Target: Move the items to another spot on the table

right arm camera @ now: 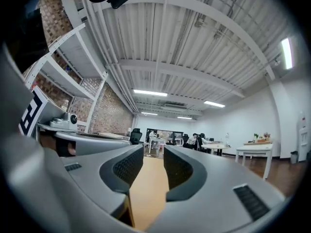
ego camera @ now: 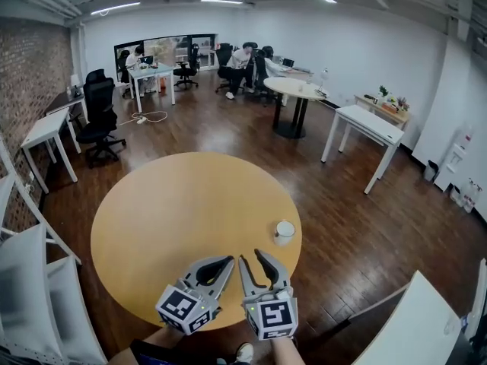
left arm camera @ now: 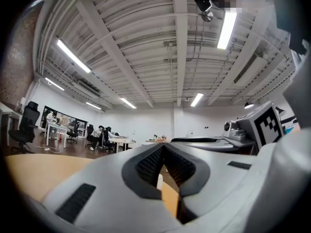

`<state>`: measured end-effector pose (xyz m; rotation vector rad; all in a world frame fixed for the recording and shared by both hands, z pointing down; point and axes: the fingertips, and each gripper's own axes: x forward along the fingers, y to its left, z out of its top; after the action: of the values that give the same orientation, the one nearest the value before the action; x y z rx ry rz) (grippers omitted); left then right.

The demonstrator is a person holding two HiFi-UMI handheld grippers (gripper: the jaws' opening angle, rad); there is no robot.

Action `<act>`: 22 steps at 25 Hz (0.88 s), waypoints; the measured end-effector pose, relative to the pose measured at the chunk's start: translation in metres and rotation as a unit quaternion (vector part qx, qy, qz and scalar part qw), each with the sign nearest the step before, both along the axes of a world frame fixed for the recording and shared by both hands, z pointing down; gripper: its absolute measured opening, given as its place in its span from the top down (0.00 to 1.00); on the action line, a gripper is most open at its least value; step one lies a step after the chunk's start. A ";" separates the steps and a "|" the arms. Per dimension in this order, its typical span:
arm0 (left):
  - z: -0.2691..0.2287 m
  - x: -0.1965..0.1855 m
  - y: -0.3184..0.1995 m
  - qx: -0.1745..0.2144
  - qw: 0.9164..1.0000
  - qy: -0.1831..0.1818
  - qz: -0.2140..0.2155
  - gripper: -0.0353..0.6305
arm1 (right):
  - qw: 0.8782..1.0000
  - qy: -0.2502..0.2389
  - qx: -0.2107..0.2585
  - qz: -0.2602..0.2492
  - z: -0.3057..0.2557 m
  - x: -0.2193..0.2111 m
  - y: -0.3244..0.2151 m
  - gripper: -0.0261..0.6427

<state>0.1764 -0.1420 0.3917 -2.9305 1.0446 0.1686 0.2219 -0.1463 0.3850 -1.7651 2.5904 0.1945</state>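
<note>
On the dark wooden floor [ego camera: 228, 128], a black office chair [ego camera: 100, 116] stands near the left edge beside a white desk [ego camera: 47, 128] along the brick wall [ego camera: 30, 74], with a pale cable [ego camera: 148, 117] lying just beyond it. Toward the far edge, people [ego camera: 240, 63] sit between a small white table [ego camera: 152, 72] and a round pale-topped table [ego camera: 295, 90]. A long white table [ego camera: 365, 124] stands near the right edge, and white shelving [ego camera: 34, 280] fills the near left corner.
</note>
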 end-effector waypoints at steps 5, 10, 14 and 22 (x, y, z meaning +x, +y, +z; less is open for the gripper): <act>0.010 0.045 -0.034 0.000 1.000 -0.003 0.007 0.94 | 1.000 0.004 -0.021 0.016 0.013 0.044 -0.033 0.70; 0.030 0.092 -0.064 -0.024 1.000 -0.006 0.011 0.94 | 0.999 0.009 -0.035 0.033 0.037 0.099 -0.065 0.66; 0.044 0.113 -0.083 -0.040 0.999 -0.013 0.007 0.94 | 0.998 0.005 -0.057 0.037 0.058 0.126 -0.090 0.64; 0.087 0.138 -0.119 -0.081 0.996 -0.030 -0.004 0.94 | 0.994 0.003 -0.102 0.049 0.134 0.174 -0.148 0.42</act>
<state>0.3144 -0.2610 0.4790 -3.0502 1.1125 -0.0060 0.3961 -0.2943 0.5194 -1.9597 2.6124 -0.0683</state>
